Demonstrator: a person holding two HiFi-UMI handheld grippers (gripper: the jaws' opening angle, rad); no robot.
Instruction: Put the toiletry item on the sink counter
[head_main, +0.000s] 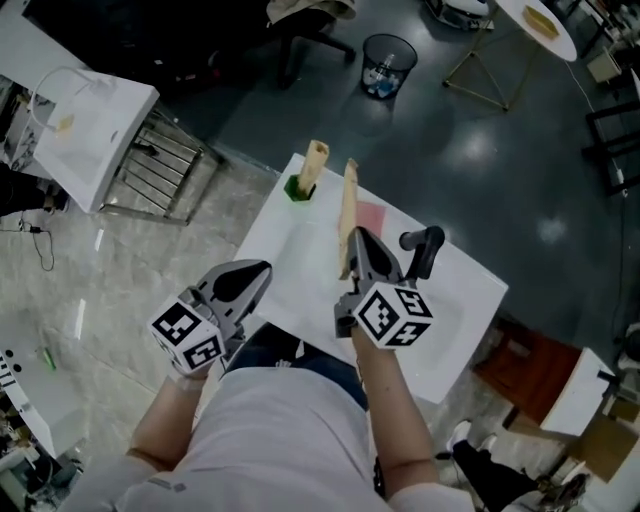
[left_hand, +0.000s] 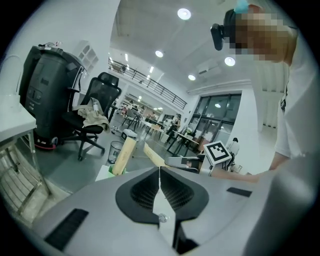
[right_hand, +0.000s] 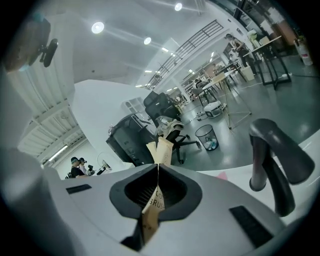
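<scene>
right gripper (right_hand: 158, 168): fingers clamped on the toiletry packet, which passes through the gap between them; held over the near-middle of the counter, just left of the faucet
toiletry packet (head_main: 349, 200): flat tan paper sleeve, long and narrow, some print on it with the letters "BRUS" readable in the right gripper view; its top end sticks out past the fingertips and its bottom end runs back between the pads; held up in the gripper, not lying on the counter
left gripper (left_hand: 159, 171): fingers together, nothing between them; held at the counter's near-left edge, apart from the packet
counter (head_main: 290, 250): white top, seen corner-on in the head view; mostly bare
faucet (head_main: 424, 250): black, upright, with a lever on top; just right of the right gripper
green holder (head_main: 297, 188): small, at the counter's far corner, beyond the packet
tan stick (head_main: 314, 164): stands upright in the green holder, same colour as the packet, well apart from both grippers
pink patch (head_main: 371, 215): flat on the counter just right of the packet; cannot tell what it is
waste bin (head_main: 388, 65): on the dark floor beyond the counter
office chair (left_hand: 95, 112): black, cloth draped over the seat, in the background
</scene>
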